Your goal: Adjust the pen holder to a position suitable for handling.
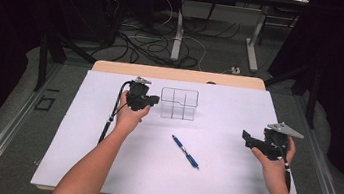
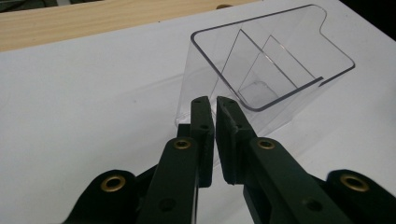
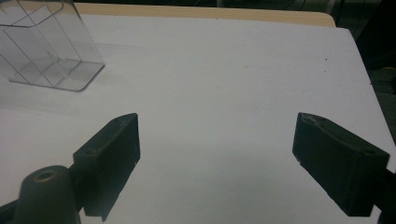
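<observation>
High view: you hold the left tongs [image 1: 153,100] just beside the left wall of the clear plastic organiser box with inner dividers [image 1: 179,103], which stands upright on the white sheet-covered counter [image 1: 219,184], slightly left of centre and toward the far edge. In the left gripper view the left tongs [image 2: 215,108] have their jaws drawn almost together, with only a thin slit between the pads; the near wall of the clear plastic organiser box [image 2: 275,60] stands directly in front of the tips, and you cannot tell from this view whether the wall sits in the slit or just beyond it. Treat the left tongs as closed with no confirmed grip. Your left hand [image 1: 130,114] wraps the body of that tool, with its black cable [image 1: 108,121] trailing down toward the near-left side of the counter. You hold the right tongs [image 1: 250,140] near the right edge of the counter, well apart from the box, pointing left. In the right gripper view the right tongs [image 3: 217,149] have their jaws standing wide apart with nothing but bare white counter [image 3: 224,84] between them; the box [image 3: 51,51] appears at the upper left of that view. A blue ballpoint pen [image 1: 185,152] lies flat on the counter between your two hands, nearer to you than the box, angled from upper left to lower right, touched by neither tool.
</observation>
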